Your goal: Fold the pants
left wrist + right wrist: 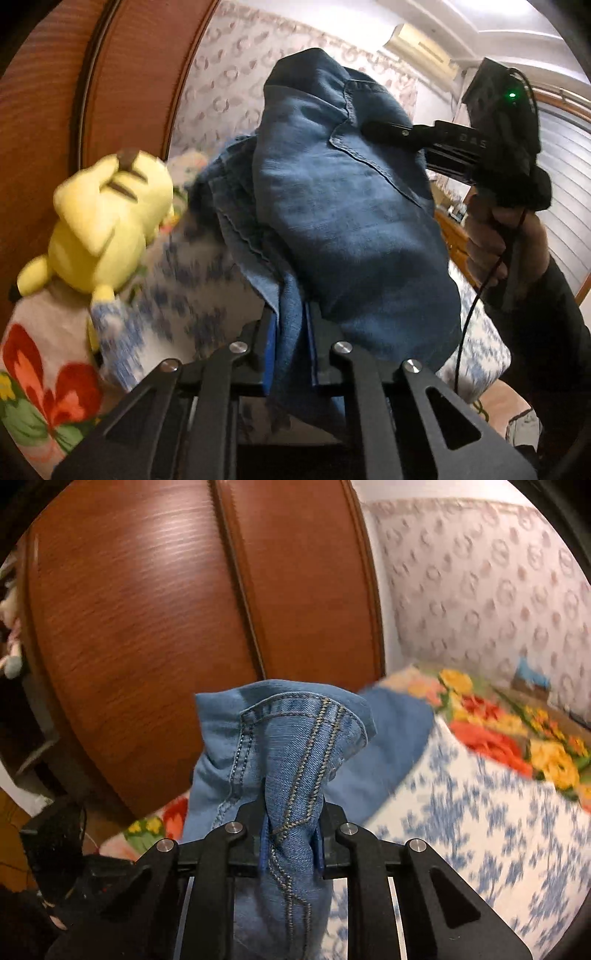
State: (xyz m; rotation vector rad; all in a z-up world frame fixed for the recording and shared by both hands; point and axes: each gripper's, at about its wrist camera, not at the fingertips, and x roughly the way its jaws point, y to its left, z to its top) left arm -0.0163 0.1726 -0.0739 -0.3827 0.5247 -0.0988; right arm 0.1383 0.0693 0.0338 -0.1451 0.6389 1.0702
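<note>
The black fingers of the left gripper are pressed together on a bunched fold of the blue denim pants, with cloth filling the narrow gap between the blue pads. The pants rise from that grip and billow in front of the left camera, lifted clear of the bed. In the right wrist view, the right gripper is likewise clamped tight on the pants, pinching a twisted section with thick double stitching that spills out both above and below the jaws.

From the left camera, the right gripper reaches in from the right, its tip against the upper part of the denim, held by the person's right hand in a dark sleeve.

Below and beyond the cloth lies a white bedspread with blue flowers, blurred, and a bright orange and yellow floral blanket. A yellow plush toy sits on the bedding at the left. Farther back stand a reddish wooden wardrobe and patterned wallpaper, with an air conditioner high on the wall.
</note>
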